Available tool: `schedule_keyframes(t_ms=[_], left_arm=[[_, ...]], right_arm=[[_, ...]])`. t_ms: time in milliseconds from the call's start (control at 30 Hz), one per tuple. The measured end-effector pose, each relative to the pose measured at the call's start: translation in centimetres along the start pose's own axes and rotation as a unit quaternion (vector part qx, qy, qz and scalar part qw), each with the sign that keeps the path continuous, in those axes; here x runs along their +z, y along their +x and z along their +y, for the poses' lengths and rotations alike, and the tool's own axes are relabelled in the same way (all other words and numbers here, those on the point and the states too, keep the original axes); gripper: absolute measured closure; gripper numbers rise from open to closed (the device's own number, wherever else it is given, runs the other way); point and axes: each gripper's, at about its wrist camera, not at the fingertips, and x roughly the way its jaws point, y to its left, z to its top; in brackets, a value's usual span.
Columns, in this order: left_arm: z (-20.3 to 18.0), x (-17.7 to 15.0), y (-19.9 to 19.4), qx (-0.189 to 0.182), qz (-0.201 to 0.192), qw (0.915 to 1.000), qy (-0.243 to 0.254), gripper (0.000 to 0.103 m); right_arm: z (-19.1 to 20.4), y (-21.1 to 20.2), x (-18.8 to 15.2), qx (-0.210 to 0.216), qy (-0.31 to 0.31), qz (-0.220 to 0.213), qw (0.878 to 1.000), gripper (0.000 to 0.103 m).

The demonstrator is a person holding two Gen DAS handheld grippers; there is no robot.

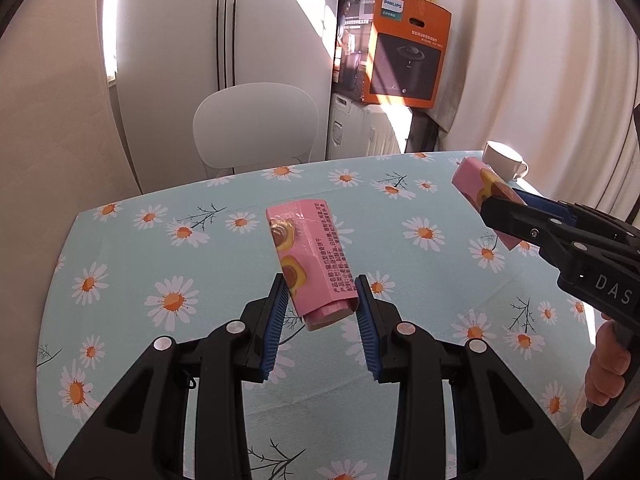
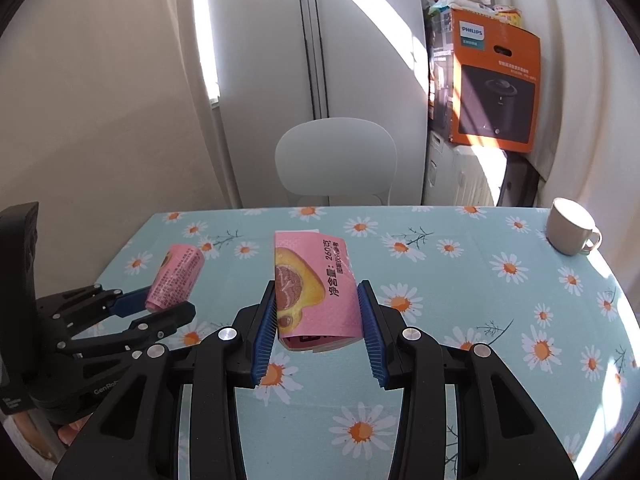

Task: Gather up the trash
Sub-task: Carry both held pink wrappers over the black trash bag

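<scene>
My left gripper (image 1: 322, 286) is shut on a rolled pink snack wrapper (image 1: 310, 258) and holds it above the daisy-print table (image 1: 160, 240). It also shows in the right wrist view (image 2: 170, 294) with the pink roll (image 2: 176, 276) between its fingers. My right gripper (image 2: 318, 294) is shut on a flat pink wrapper with a peach picture (image 2: 316, 288), held above the table (image 2: 440, 280). In the left wrist view the right gripper (image 1: 502, 208) comes in from the right with that wrapper (image 1: 486, 196).
A white mug (image 2: 570, 232) stands at the table's far right; it also shows in the left wrist view (image 1: 504, 160). A white chair (image 2: 336, 160) stands behind the table. An orange Philips box (image 2: 496, 84) sits on a white appliance at the back right.
</scene>
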Motion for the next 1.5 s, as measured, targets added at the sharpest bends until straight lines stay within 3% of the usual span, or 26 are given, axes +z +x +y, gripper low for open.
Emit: schedule_keyframes(t_ms=[133,467,800,1000,1300,1500], left_arm=[[-2.0,-0.7,-0.8,-0.002,-0.018,0.9997,0.017,0.068],[-7.3,-1.9,-1.5,-0.056,-0.026,0.9965,0.057,0.068],[-13.6,-3.7,-2.8,-0.105,-0.043,0.9871,0.113,0.068],[-16.9,-4.7,-4.3,-0.152,-0.056,0.9761,0.145,0.068],[-21.4,-6.5,-6.7,-0.234,-0.06,0.9518,0.189,0.068],[-22.4,-7.0,-6.6,-0.234,-0.054,0.9498,0.201,0.068]], right_arm=[[-0.9,-2.2,-1.3,-0.022,0.008,-0.007,1.0,0.066],[-4.6,-7.2,-5.3,-0.079,0.034,-0.012,0.996,0.066],[-8.5,-14.1,-10.4,-0.137,0.066,-0.031,0.988,0.066],[-10.7,-18.5,-14.0,-0.163,0.09,-0.04,0.982,0.066],[-12.7,-23.6,-19.2,-0.204,0.117,-0.035,0.971,0.067],[-15.0,-24.3,-21.7,-0.216,0.146,-0.028,0.965,0.066]])
